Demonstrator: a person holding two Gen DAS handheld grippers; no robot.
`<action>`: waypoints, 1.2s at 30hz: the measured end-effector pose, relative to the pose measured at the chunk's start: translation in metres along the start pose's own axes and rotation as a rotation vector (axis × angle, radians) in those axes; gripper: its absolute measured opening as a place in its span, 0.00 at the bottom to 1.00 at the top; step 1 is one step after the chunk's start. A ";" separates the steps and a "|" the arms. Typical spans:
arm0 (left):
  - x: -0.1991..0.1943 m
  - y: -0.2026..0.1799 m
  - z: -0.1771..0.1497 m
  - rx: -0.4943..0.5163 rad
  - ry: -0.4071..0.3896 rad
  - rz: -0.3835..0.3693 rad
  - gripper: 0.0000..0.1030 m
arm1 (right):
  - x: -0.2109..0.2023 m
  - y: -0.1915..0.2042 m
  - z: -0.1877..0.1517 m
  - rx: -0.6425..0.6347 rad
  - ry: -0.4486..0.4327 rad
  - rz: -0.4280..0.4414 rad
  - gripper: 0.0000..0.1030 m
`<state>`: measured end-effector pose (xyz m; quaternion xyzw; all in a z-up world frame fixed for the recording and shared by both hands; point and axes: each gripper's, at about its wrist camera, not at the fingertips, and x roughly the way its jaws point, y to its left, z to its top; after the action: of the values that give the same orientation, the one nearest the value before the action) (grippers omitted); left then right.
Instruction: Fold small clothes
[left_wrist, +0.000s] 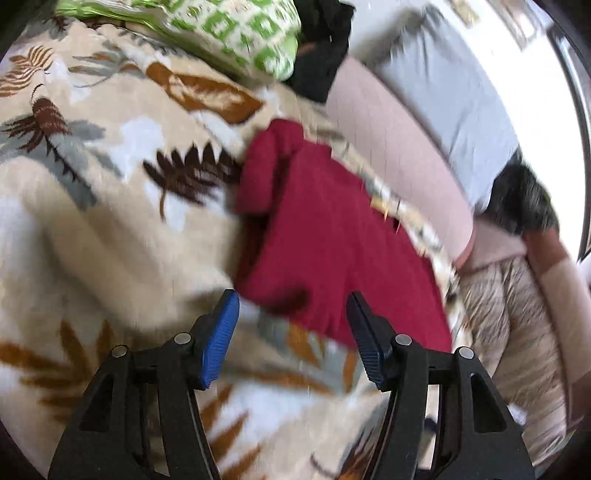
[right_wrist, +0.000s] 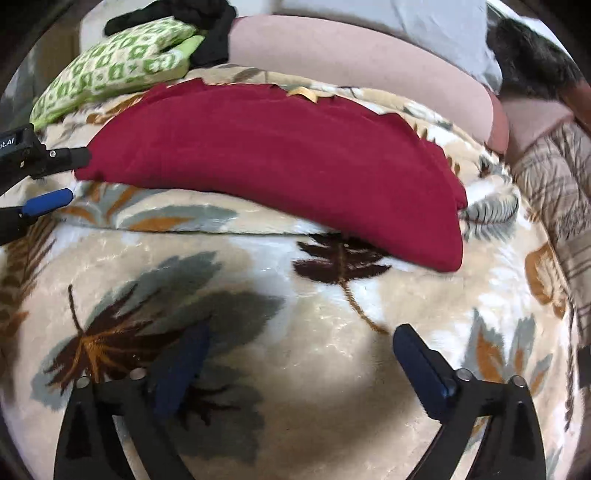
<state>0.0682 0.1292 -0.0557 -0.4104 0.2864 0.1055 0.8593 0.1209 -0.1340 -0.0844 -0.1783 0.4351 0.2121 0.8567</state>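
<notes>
A dark red garment (left_wrist: 325, 236) lies folded on a cream blanket with a leaf print (left_wrist: 110, 206). My left gripper (left_wrist: 291, 310) is open and empty, its blue pads just short of the garment's near edge. In the right wrist view the red garment (right_wrist: 280, 158) lies as a long band across the blanket (right_wrist: 314, 332). My right gripper (right_wrist: 301, 343) is open and empty, hovering over bare blanket in front of the garment. The left gripper (right_wrist: 64, 177) shows at the left edge of that view, open beside the garment's left end.
A green and white patterned cushion (right_wrist: 110, 70) and a black cloth (right_wrist: 214, 33) lie behind the garment at the left. A pink bolster (right_wrist: 369, 62) and a grey pillow (left_wrist: 450, 110) lie behind. A beige quilted cover (left_wrist: 517, 325) is at the right.
</notes>
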 end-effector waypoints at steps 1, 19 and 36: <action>0.004 0.005 0.002 -0.022 0.000 -0.004 0.58 | 0.002 -0.004 0.000 0.025 0.011 0.025 1.00; 0.030 0.006 0.022 -0.196 0.076 -0.301 0.84 | 0.008 -0.006 0.002 0.049 0.022 0.047 1.00; 0.030 0.005 0.023 -0.222 0.054 -0.274 0.79 | 0.010 -0.005 0.004 0.047 0.024 0.047 1.00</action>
<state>0.1005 0.1487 -0.0647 -0.5406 0.2375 0.0075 0.8070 0.1309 -0.1343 -0.0897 -0.1503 0.4543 0.2195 0.8502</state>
